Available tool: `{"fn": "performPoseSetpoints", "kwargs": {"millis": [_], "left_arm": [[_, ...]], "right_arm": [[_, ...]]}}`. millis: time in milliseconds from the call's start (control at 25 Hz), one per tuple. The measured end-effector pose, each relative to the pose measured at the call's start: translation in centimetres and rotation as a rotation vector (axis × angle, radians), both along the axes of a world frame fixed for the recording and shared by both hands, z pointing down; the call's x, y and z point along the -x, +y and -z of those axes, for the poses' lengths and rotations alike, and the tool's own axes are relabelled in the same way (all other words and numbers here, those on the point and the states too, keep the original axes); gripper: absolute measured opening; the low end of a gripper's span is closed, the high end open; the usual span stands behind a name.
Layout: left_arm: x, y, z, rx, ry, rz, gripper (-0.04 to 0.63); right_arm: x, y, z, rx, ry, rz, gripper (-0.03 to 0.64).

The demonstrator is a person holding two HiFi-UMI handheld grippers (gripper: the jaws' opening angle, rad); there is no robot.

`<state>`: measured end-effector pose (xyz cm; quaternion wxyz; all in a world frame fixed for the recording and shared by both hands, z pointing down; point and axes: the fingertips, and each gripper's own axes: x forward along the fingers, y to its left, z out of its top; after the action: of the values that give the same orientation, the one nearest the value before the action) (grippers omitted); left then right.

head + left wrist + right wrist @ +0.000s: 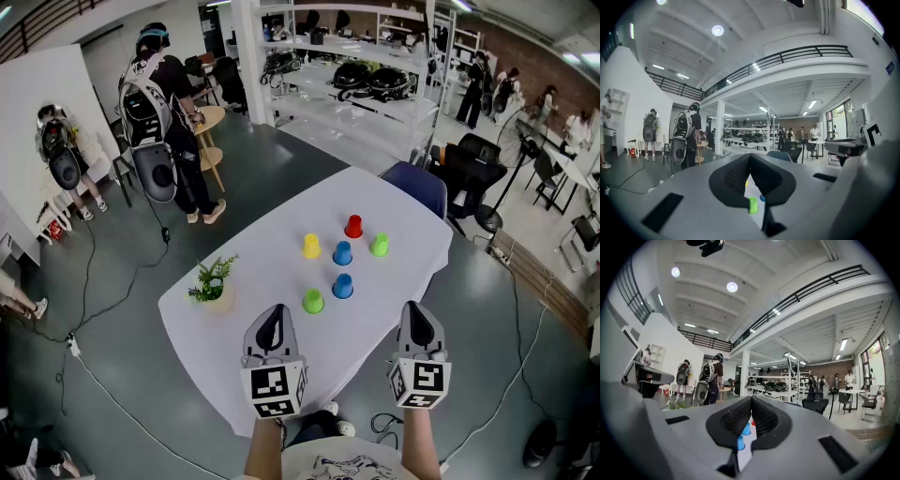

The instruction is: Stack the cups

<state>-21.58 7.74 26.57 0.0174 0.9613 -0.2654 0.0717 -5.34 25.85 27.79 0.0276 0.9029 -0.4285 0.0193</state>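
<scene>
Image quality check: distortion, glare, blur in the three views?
Head view: sharp, evenly lit, fisheye bows the table edges. Left gripper view: black vignette, ceiling lamp flares, green cup soft beyond the shut fingers. Right gripper view: same vignette, blue cup blurred.

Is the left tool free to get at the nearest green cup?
Probably yes: the green cup stands just ahead of the left tool on the table, nothing between them. The tool is shut, so it must open first.
</scene>
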Motion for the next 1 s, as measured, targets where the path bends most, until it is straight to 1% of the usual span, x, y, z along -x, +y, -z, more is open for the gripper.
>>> {"fn": "performPoseSetpoints", "kwargs": {"millis": [440,680,720,800,840,920,1000], "left_arm": [[-1.0,-1.5,-0.5,0.012,-0.003,-0.003,0.014],[-1.6,-3.4,-1.2,0.031,0.008,-0.001,0.014],[-1.7,-3.7,-1.4,0.034,0.007,-0.004,0.014],[-2.2,-4.1,-1.9,0.047,0.009,-0.018,0.019],[-2.5,-4.4,-2.1,0.055,0.012,-0.024,0.031],[-3.1,-4.8,-2.6,0.07,0.01,-0.036,0.095],[-3.8,-5.2,-3.1,0.083,0.0,-0.053,0.144]], "right_arm": [[-0.9,-1.1,-0.4,0.004,-0.012,-0.017,0.011],[-1.6,-2.6,-0.8,-0.027,-0.032,-0.021,0.012],[-1.6,-2.9,-0.9,-0.028,-0.032,-0.018,0.019],[-1.8,-3.6,-1.0,-0.03,-0.033,-0.005,0.066],[-1.9,-3.9,-1.1,-0.032,-0.036,0.001,0.08],[-2.2,-4.6,-1.3,-0.033,-0.047,0.009,0.1],[-2.5,-5.2,-1.6,-0.024,-0.056,0.012,0.125]]}}
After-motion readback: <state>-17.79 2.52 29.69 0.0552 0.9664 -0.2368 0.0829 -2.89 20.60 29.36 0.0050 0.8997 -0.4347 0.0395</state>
